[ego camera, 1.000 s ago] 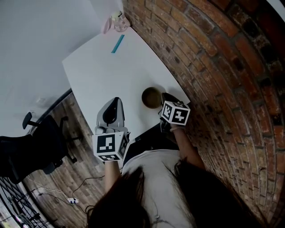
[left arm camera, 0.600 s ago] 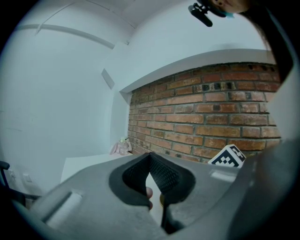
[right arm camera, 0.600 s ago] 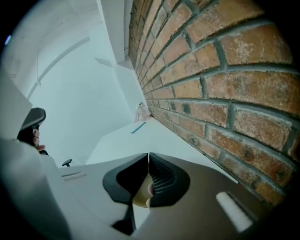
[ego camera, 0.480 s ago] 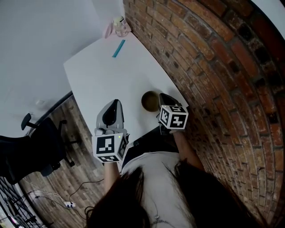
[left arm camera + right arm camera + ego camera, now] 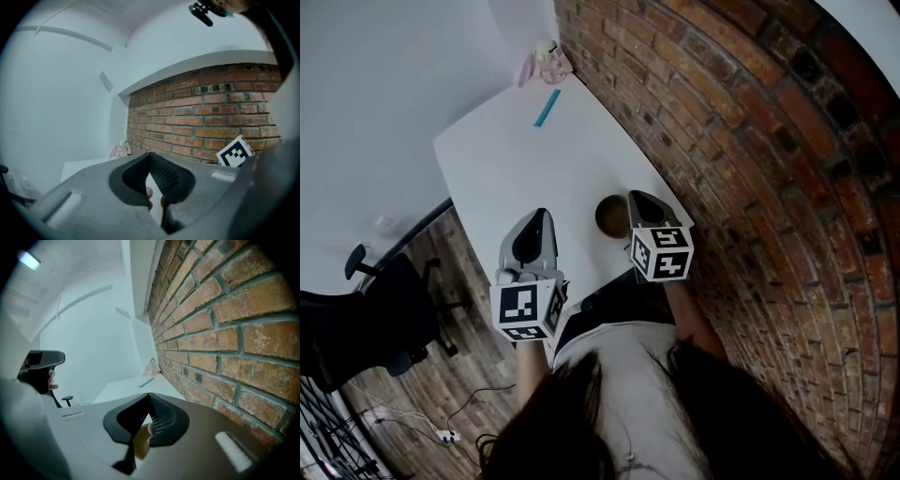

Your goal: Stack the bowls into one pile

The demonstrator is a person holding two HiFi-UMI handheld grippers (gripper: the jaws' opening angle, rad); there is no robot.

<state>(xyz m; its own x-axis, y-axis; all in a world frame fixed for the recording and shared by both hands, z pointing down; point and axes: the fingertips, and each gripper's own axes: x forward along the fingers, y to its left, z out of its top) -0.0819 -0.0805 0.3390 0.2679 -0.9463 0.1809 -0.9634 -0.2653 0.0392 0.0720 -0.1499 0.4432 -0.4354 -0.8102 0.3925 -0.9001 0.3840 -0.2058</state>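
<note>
We log a brown round bowl [image 5: 613, 215] on the white desk [image 5: 516, 159], close to its near right corner. We cannot tell whether more bowls nest inside it.

The right claw [image 5: 634, 195] hangs just right of the bowl, apart from it. Its jaws have just been closing and now stand clenched tip to tip with nothing between them. In the right gripper view the bowl [image 5: 139, 446] shows only through the gap beneath the tips.

The left claw [image 5: 543, 214] hovers over the desk's near edge, left of the bowl and well apart from it. It is likewise clenched on nothing, with bare desk showing behind its tips.

A red brick wall [image 5: 750, 141] runs along the right. A teal strip [image 5: 547, 107] lies at the desk's far end. A black office chair [image 5: 389, 309] stands to the left, on the floor.
</note>
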